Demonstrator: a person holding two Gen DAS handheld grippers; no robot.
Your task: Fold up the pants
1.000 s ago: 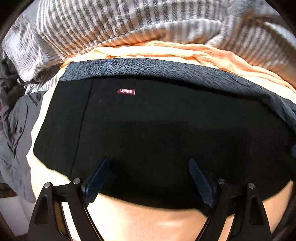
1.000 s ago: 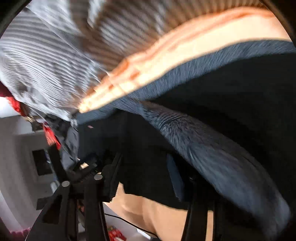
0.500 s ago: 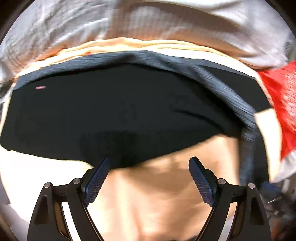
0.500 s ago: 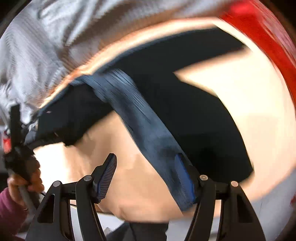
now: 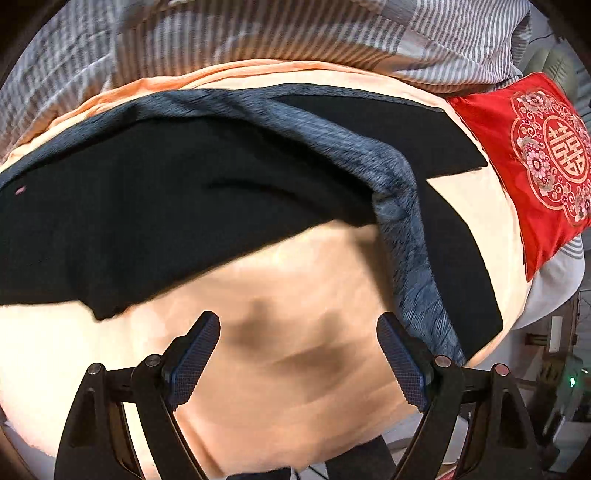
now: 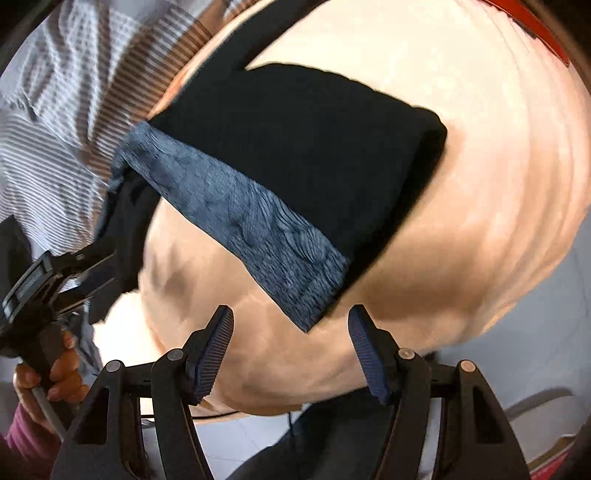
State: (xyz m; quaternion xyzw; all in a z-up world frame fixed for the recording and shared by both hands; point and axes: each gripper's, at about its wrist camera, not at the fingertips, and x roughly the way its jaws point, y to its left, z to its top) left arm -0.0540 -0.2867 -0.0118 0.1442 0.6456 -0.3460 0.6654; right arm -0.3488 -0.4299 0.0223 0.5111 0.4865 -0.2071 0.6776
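Note:
The black pants [image 5: 177,199] with a blue-grey knit waistband [image 5: 402,236] lie spread on a peach sheet [image 5: 295,332]. My left gripper [image 5: 299,354] is open and empty, hovering over bare sheet just below the pants' near edge. In the right wrist view the pants [image 6: 317,147] lie ahead with the waistband [image 6: 251,229] toward me. My right gripper [image 6: 291,350] is open and empty, just short of the waistband's corner. The left gripper [image 6: 96,258] shows at the left of that view, held in a hand.
A grey striped duvet [image 5: 258,33] is bunched behind the pants. A red embroidered cushion [image 5: 535,155] lies at the right end of the bed. The bed edge and floor [image 6: 554,332] lie to the right.
Both grippers have pulled back off the pants and now hover open over the sheet. The left view has swung right, bringing the red cushion into view. The waistband now lies released.

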